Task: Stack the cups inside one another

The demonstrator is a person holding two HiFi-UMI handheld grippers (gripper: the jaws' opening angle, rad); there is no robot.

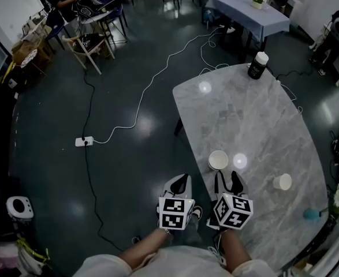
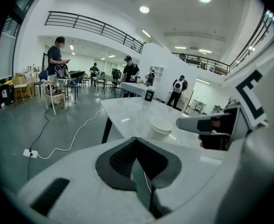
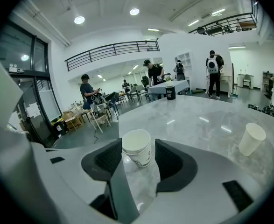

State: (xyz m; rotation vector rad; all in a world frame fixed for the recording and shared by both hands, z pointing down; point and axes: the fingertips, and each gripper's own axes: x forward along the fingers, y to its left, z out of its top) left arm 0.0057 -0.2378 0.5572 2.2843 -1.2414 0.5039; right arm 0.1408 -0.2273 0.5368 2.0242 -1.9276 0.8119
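Observation:
A white paper cup (image 1: 218,160) stands near the left edge of the marble table (image 1: 256,120); a second rim shows under its top rim. My right gripper (image 1: 227,180) is open just behind it. In the right gripper view this cup (image 3: 137,147) stands between the fingertips of the right gripper (image 3: 138,154), and the pads are clear of its sides. A second white cup (image 1: 283,182) (image 3: 252,138) stands alone to the right. My left gripper (image 1: 182,183) (image 2: 137,140) hangs off the table's left edge, shut and empty. From there the near cup (image 2: 161,127) sits beside a right gripper finger (image 2: 197,123).
A black canister with a white lid (image 1: 258,65) (image 3: 170,92) stands at the table's far end. On the floor to the left run a white cable and a power strip (image 1: 84,141). Chairs, a cloth-covered table (image 1: 247,10) and several people are far off.

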